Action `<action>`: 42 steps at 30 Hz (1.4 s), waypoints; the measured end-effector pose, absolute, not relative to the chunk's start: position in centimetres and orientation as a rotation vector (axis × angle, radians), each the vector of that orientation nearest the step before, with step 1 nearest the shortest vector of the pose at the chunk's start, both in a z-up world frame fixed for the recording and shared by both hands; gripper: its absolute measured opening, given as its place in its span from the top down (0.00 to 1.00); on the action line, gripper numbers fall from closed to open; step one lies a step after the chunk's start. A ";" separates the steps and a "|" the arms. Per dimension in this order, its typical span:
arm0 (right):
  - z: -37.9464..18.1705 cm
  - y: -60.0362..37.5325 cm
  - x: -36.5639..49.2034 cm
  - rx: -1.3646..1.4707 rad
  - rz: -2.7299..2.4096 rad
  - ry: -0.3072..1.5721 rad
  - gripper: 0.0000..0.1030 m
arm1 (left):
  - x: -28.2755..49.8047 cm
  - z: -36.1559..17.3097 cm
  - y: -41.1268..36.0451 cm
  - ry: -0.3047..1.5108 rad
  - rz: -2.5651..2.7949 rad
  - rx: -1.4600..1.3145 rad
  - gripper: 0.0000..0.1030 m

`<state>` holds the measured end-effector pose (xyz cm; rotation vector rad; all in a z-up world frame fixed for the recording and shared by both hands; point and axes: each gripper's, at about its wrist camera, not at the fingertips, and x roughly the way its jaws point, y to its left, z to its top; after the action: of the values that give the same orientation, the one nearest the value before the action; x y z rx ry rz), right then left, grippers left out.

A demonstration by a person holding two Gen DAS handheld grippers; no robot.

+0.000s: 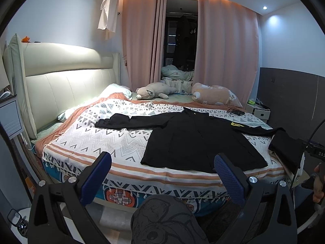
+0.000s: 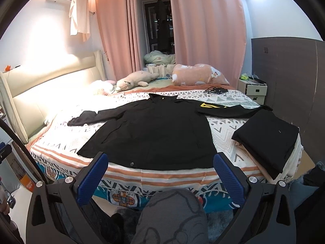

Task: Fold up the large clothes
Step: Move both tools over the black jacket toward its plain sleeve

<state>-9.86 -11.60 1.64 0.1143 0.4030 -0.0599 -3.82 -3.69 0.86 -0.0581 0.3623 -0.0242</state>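
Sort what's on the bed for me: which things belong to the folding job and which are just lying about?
For the job:
black jacket, spread flat, sleeves out
folded black garment at the bed's right edge

Lying about:
plush toy
pink pillow
black cable bundle
white shirt hanging by the air conditioner

The left claw [image 1: 162, 164] is spread wide, its two blue-padded fingers [image 1: 95, 174] well apart with nothing between them, pointing forward and held level. The right claw [image 2: 160, 164] stands the same way, fingers [image 2: 227, 177] wide apart and empty. Below and between each claw's fingers a knee [image 2: 172, 215] in grey printed cloth rises. Far right of the left claw, a hand [image 1: 319, 183] grips a dark handle.
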 end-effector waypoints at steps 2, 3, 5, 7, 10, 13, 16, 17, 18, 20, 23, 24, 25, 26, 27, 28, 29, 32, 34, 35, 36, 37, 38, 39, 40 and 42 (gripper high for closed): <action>1.5 -11.9 -9.8 0.123 -0.063 0.401 0.00 | -3.7 0.9 -3.2 0.368 -0.030 -0.062 0.00; 1.4 -12.0 -9.8 0.128 -0.062 0.400 0.00 | -3.7 0.9 -3.3 0.368 -0.030 -0.060 0.00; 1.3 -12.0 -9.6 0.127 -0.051 0.405 0.00 | -3.7 0.8 -3.5 0.363 -0.026 -0.049 0.00; 1.2 -11.8 -9.5 0.125 -0.058 0.405 0.00 | -3.7 0.7 -3.4 0.368 -0.025 -0.048 0.00; 0.8 -11.7 -9.5 0.142 -0.052 0.405 0.00 | -3.8 0.6 -3.2 0.372 -0.026 -0.046 0.00; 0.4 -11.4 -9.6 0.140 -0.056 0.412 0.00 | -4.1 0.6 -3.1 0.370 -0.031 -0.045 0.00; 0.3 -11.4 -9.7 0.135 -0.053 0.412 0.00 | -4.4 0.6 -3.0 0.364 -0.035 -0.046 0.00; 0.4 -11.4 -9.8 0.130 -0.053 0.411 0.00 | -4.6 0.6 -3.0 0.363 -0.037 -0.047 0.00; 0.5 -11.5 -9.8 0.129 -0.053 0.409 0.00 | -4.6 0.6 -3.1 0.361 -0.038 -0.048 0.00; 0.6 -11.4 -10.0 0.128 -0.048 0.405 0.00 | -4.8 0.7 -3.0 0.359 -0.039 -0.049 0.00; 0.6 -11.6 -10.1 0.123 -0.048 0.401 0.00 | -4.9 0.8 -3.0 0.357 -0.040 -0.049 0.00; 0.6 -11.5 -10.1 0.122 -0.046 0.401 0.00 | -4.9 0.8 -2.9 0.358 -0.042 -0.050 0.00; 0.4 -11.3 -10.2 0.120 -0.046 0.401 0.00 | -5.0 0.8 -2.9 0.357 -0.044 -0.050 0.00; 0.4 -11.4 -10.2 0.119 -0.045 0.401 0.00 | -5.1 0.8 -2.9 0.355 -0.045 -0.049 0.00; 0.4 -11.3 -10.2 0.119 -0.044 0.400 0.00 | -5.1 0.9 -2.9 0.355 -0.046 -0.047 0.00; 0.3 -11.1 -10.3 0.120 -0.044 0.399 0.00 | -5.2 1.0 -2.7 0.353 -0.045 -0.044 0.00; 0.2 -10.9 -10.3 0.120 -0.044 0.398 0.00 | -5.2 1.0 -2.7 0.352 -0.045 -0.044 0.00; 0.3 -10.9 -10.4 0.116 -0.045 0.397 0.00 | -5.3 1.1 -2.7 0.351 -0.048 -0.049 0.00; 0.2 -10.8 -10.3 0.114 -0.045 0.397 0.00 | -5.4 1.1 -2.5 0.351 -0.046 -0.049 0.00; 0.2 -10.6 -10.3 0.114 -0.044 0.398 0.00 | -5.4 1.1 -2.5 0.351 -0.044 -0.048 0.00; 0.2 -10.6 -10.2 0.112 -0.041 0.399 0.00 | -5.5 1.1 -2.4 0.349 -0.041 -0.049 0.00; 0.1 -10.4 -10.3 0.110 -0.041 0.398 0.00 | -5.5 1.1 -2.3 0.348 -0.040 -0.050 0.00; 0.0 -10.3 -10.3 0.108 -0.041 0.399 0.00 | -5.5 1.1 -2.1 0.347 -0.040 -0.052 0.00; 0.0 -10.3 -10.1 0.109 -0.039 0.401 0.00 | -5.5 1.2 -2.1 0.346 -0.038 -0.055 0.00; -0.1 -10.2 -10.1 0.110 -0.037 0.402 0.00 | -5.4 1.2 -1.9 0.347 -0.036 -0.056 0.00; 0.0 -10.2 -9.9 0.111 -0.033 0.405 0.00 | -5.3 1.2 -1.7 0.348 -0.032 -0.058 0.00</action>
<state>-9.87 -10.22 -0.02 0.1108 0.4051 -0.0330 -5.31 -1.72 1.19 -0.0579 0.3485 -0.0322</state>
